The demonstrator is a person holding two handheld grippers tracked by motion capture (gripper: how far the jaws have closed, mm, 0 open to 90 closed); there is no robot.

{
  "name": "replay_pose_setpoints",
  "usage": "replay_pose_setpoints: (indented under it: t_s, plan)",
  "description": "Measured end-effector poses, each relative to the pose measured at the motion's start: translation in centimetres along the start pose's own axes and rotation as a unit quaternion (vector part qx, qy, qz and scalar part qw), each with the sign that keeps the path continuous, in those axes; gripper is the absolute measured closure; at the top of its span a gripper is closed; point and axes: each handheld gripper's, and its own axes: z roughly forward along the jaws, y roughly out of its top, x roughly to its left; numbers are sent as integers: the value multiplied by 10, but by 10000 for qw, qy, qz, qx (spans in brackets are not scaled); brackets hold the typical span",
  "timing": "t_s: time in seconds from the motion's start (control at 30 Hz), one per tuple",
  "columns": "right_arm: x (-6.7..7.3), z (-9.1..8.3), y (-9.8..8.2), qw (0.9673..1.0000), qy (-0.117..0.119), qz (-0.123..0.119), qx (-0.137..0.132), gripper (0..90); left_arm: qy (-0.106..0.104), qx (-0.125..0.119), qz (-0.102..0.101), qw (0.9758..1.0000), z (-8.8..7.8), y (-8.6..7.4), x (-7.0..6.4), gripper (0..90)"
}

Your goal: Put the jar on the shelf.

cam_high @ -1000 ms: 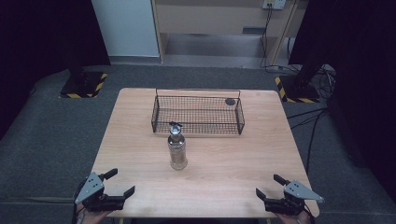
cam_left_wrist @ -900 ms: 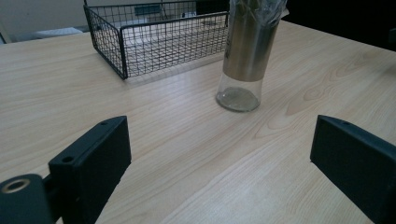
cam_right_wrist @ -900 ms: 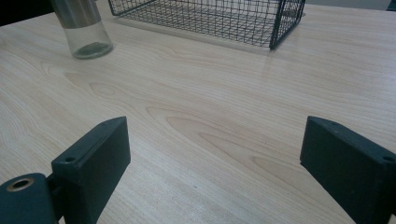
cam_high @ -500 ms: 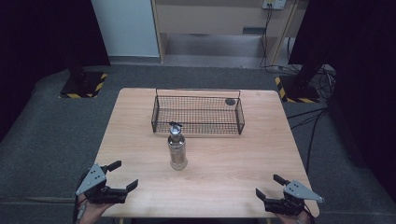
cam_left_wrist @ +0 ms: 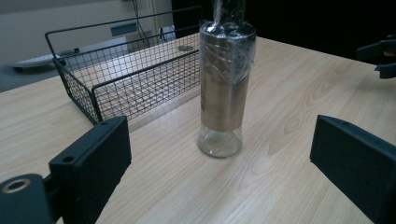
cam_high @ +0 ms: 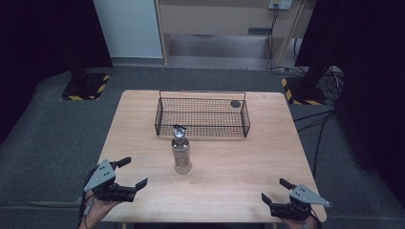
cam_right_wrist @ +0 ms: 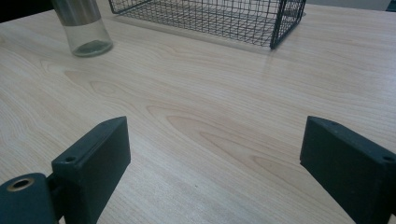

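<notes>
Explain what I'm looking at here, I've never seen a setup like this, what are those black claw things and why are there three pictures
The black claws are two hand-held grippers; a person holds one in each hand at a wooden table. The high view looks down from above: left gripper at lower left, right gripper at lower right. Both have their jaws apart and hold nothing. The other two pictures come from cameras riding on each gripper, looking out between its black jaws. On the table stands an upright bottle, with a clear base, a metallic middle and crinkly wrap near the top. Behind it sits a wire basket. The left gripper view faces the bottle closely; the right gripper view sees its base farther off.
</notes>
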Motion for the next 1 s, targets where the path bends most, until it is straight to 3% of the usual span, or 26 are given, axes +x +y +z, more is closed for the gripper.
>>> replay_pose_setpoints:
  t_s: [0.33,0.77,1.0]
  plan:
    - [1,0,0,10000,-15,-5,8,86,-176,-53,11,9998,15,13,2,42]
    - [2,-2,-1,10000,-40,-13,14,86,-360,-88,171,9992,31,33,0,43]
    - [2,-3,-1,10000,-44,-16,5,86,-436,-92,138,9989,39,39,2,42]
